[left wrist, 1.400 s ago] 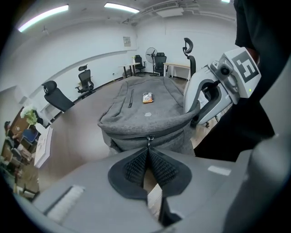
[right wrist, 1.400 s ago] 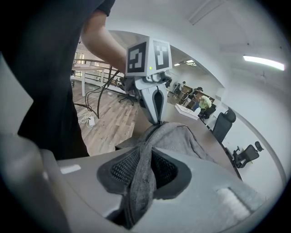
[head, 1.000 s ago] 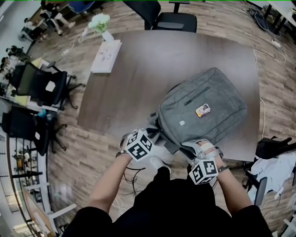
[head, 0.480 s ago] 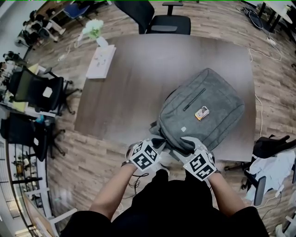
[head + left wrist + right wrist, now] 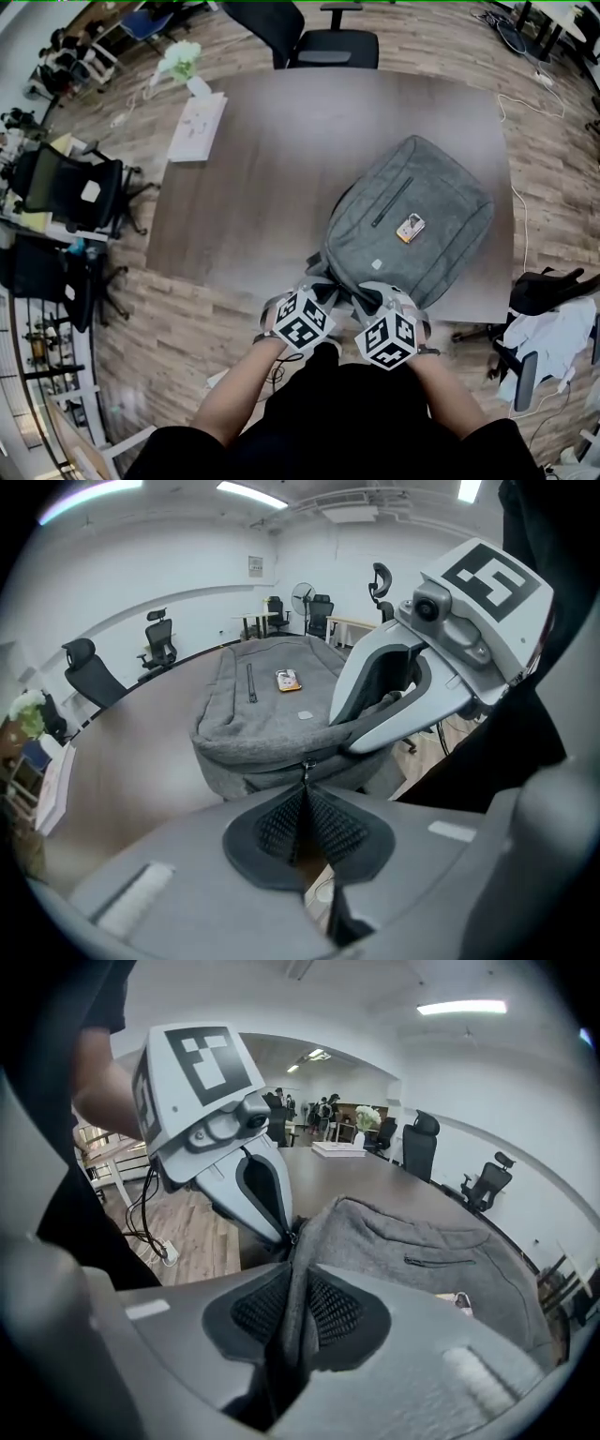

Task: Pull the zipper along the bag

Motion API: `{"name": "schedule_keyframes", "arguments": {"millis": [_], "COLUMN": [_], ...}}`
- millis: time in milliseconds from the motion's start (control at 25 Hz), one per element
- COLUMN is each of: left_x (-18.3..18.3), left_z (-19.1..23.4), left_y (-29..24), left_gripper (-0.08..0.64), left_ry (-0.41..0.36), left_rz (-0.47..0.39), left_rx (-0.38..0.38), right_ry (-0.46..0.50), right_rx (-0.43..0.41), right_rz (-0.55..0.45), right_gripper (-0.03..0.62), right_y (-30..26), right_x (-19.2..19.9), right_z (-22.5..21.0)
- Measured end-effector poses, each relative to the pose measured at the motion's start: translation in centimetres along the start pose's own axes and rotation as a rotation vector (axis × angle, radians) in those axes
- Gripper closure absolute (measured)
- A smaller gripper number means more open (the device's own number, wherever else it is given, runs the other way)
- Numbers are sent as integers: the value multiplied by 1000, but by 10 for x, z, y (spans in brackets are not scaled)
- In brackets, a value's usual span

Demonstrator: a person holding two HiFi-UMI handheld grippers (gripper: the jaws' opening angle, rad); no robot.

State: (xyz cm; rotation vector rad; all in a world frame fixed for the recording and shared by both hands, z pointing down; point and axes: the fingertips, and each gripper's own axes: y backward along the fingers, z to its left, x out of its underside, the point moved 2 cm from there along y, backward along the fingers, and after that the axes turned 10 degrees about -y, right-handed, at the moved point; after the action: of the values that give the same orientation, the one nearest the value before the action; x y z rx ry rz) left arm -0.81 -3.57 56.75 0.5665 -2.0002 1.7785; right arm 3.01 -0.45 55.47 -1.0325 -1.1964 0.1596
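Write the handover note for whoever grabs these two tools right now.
Left tool: shut on the zipper pull at the near end of the grey backpack.
Right tool: jaws just closed on a fold of backpack fabric beside it.
Backpack lies flat at the near edge of the table.
Done: both grips set.
Left: draw the zipper along the bag.

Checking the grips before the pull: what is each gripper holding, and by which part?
Left gripper pinches the zipper pull at the bag's near end. Right gripper, jaws just closed, clamps a fold of bag fabric beside it.
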Motion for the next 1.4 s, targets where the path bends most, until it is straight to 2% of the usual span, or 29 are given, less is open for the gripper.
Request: {"name": "schedule_keyframes", "arguments": {"millis": [200,360,520,760,960,1000,1120,1200,1320,1400], "left_x": [2,4,1,-2,3,3,4,6,9,9], "left_z": [8,8,8,8,5,5,3,-1,-4,-3], "left_y": [8,7,10,14,7,6,6,7,6,5], "left_gripper": [537,536,535,536,537,537,537,537,537,537], "left_ry": [7,36,3,-155,-402,-407,-250,-183,-178,-201], "left_rz": [-4,-28,-15,81,210,218,163,132,119,124], "left_rx": [32,104,147,106,3,-1,53,65,33,7], "right_ry": [80,165,225,314,324,308,227,182,140,165], "right_rx": [0,-28,-42,-34,-35,-38,-47,-48,-43,-30], "right_rz": [13,22,20,41,52,48,20,6,-7,-1], "right_gripper": [545,548,548,546,546,545,545,545,545,546], "right_y": [7,13,19,21,17,17,17,17,17,18], "right_x": [1,7,10,16,17,18,19,21,22,23], "right_z": [4,7,8,11,13,12,11,12,13,13]}}
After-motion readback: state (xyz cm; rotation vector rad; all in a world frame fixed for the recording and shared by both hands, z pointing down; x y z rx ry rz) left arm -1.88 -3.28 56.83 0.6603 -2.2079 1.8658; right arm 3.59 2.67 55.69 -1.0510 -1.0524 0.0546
